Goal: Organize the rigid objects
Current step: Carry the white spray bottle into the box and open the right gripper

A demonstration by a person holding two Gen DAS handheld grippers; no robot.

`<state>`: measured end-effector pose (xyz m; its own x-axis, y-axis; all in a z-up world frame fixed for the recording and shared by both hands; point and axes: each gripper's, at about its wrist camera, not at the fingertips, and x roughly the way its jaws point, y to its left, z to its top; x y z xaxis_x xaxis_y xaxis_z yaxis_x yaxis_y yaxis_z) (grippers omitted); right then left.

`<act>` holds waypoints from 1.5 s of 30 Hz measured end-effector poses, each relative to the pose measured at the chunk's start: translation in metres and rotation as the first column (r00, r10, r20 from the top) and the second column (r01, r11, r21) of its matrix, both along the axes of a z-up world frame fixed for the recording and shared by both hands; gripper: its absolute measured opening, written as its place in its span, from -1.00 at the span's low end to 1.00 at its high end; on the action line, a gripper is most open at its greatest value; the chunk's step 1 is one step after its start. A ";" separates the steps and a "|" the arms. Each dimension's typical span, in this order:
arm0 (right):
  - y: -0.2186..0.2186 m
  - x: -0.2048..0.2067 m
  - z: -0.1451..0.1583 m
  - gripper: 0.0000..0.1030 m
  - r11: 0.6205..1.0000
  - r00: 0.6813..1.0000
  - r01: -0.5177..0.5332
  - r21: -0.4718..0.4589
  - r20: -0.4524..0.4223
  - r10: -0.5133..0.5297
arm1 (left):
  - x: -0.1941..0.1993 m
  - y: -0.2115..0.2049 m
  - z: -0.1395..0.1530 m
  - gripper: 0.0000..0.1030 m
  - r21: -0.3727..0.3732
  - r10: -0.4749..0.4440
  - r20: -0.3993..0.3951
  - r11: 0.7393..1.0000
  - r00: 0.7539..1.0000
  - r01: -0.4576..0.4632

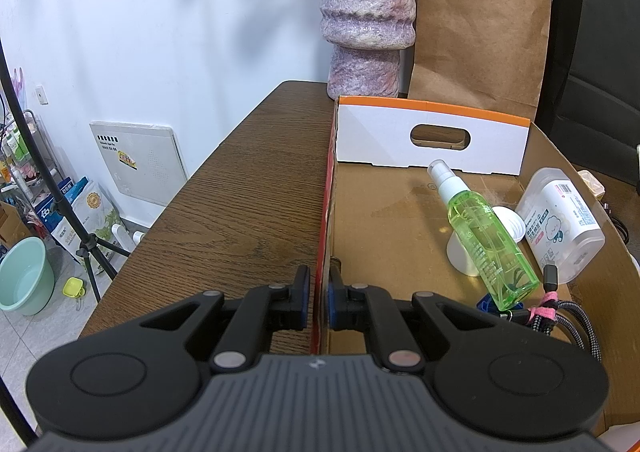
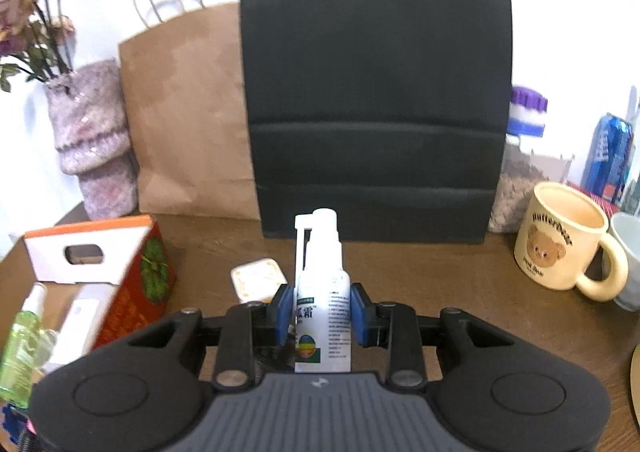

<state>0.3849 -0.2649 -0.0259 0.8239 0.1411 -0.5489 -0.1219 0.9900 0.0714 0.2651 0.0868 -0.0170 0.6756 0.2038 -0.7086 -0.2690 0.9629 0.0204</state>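
The white plastic spray bottle with the long folded nozzle (image 2: 322, 292) stands at the lower middle of the right wrist view, clamped between the blue pads of the right gripper (image 2: 320, 312), which is closed on its body from both sides. Its long axis runs straight up the frame, nozzle end toward the top, printed label facing the camera; whether its base is on the brown wooden table (image 2: 420, 264) or lifted off it I cannot tell, since the gripper body hides the bottom. The sorting looks partly done: in the left wrist view the open cardboard box with the red outer wall and orange-edged white flap (image 1: 376, 211) already holds a green transparent spray bottle (image 1: 486, 236) lying tilted on a white funnel-shaped piece (image 1: 460, 252), with a white labelled plastic jar (image 1: 560, 223) on its side just to the right and a braided cable tied with pink (image 1: 556, 312) at the lower right. The left gripper (image 1: 318, 300) pinches the box's near left wall, one finger outside and one inside, seemingly to steady it. Still loose on the table, to my eye, are a small square cream lidded container (image 2: 258, 278) just left of the held bottle and, at the right edge, a cream bear-printed mug (image 2: 564, 244), so this bottle and perhaps those remain to be boxed.
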 end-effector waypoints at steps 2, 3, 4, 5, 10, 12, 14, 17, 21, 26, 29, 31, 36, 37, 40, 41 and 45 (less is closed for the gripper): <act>0.006 -0.005 0.006 -0.43 1.000 1.000 -0.021 0.000 0.020 0.021 | 0.000 0.000 0.000 -0.81 0.000 0.000 0.000 1.000 1.000 0.000; 0.009 -0.008 0.009 -0.43 0.999 0.999 -0.033 0.000 0.030 0.033 | 0.000 0.000 0.000 -0.81 0.000 0.000 0.000 1.000 1.000 0.000; 0.013 -0.011 0.013 -0.43 0.999 0.998 -0.050 0.000 0.040 0.050 | 0.000 0.000 0.000 -0.81 0.000 0.000 0.000 1.000 1.000 0.000; 0.017 -0.014 0.015 -0.43 0.998 0.997 -0.065 -0.001 0.049 0.065 | 0.000 0.000 0.000 -0.81 0.001 0.000 0.000 1.000 1.000 0.000; 0.041 -0.031 0.032 -0.43 0.988 0.983 -0.152 -0.009 0.104 0.152 | 0.000 0.000 0.000 -0.81 0.001 0.000 0.000 1.000 1.000 0.000; 0.050 -0.038 0.036 -0.43 0.983 0.976 -0.182 -0.015 0.119 0.182 | 0.000 0.000 0.000 -0.81 0.000 0.000 0.000 1.000 1.000 0.000; 0.061 -0.044 0.041 -0.43 0.976 0.967 -0.218 -0.016 0.130 0.218 | 0.000 0.000 0.000 -0.81 0.001 0.000 0.000 1.000 1.000 0.000; 0.078 -0.054 0.046 -0.43 0.962 0.952 -0.271 -0.024 0.144 0.272 | 0.001 0.000 0.001 -0.81 0.002 0.000 0.000 1.000 1.000 0.000; 0.103 -0.064 0.049 -0.43 0.941 0.929 -0.337 -0.041 0.147 0.340 | 0.001 0.001 0.001 -0.81 0.003 0.000 0.000 1.000 1.000 0.000; 0.129 -0.068 0.044 -0.43 0.919 0.910 -0.392 -0.050 0.124 0.395 | 0.001 0.002 0.002 -0.81 0.005 0.000 0.001 1.000 1.000 0.000; 0.141 -0.070 0.041 -0.43 0.908 0.901 -0.416 -0.055 0.108 0.420 | 0.001 0.001 0.002 -0.81 0.005 0.000 0.001 1.000 1.000 0.000; 0.147 -0.070 0.039 -0.43 0.903 0.898 -0.424 -0.064 0.099 0.428 | 0.001 0.001 0.002 -0.81 0.005 0.000 0.001 1.000 1.000 0.000; 0.158 -0.072 0.032 -0.43 0.890 0.887 -0.450 -0.075 0.075 0.455 | 0.001 0.001 0.002 -0.81 0.007 -0.001 0.003 1.000 1.000 0.001; 0.159 -0.072 0.031 -0.43 0.888 0.886 -0.453 -0.076 0.073 0.458 | 0.001 0.001 0.003 -0.81 0.008 -0.001 0.004 1.000 1.000 0.001; 0.160 -0.072 0.031 -0.43 0.887 0.885 -0.456 -0.074 0.068 0.460 | 0.001 0.000 0.003 -0.81 0.008 -0.001 0.004 1.000 1.000 0.001; 0.160 -0.072 0.030 -0.43 0.886 0.884 -0.458 -0.076 0.065 0.462 | 0.002 0.001 0.003 -0.81 0.009 -0.001 0.004 1.000 1.000 0.001; 0.161 -0.072 0.028 -0.42 0.882 0.882 -0.464 -0.077 0.056 0.469 | 0.001 0.000 0.003 -0.81 0.009 -0.002 0.003 1.000 1.000 0.002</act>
<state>0.3133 -0.1039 0.0025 0.7078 0.4876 -0.5111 -0.5733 0.8193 -0.0123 0.2666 0.0872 -0.0145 0.6783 0.2090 -0.7044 -0.2675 0.9631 0.0281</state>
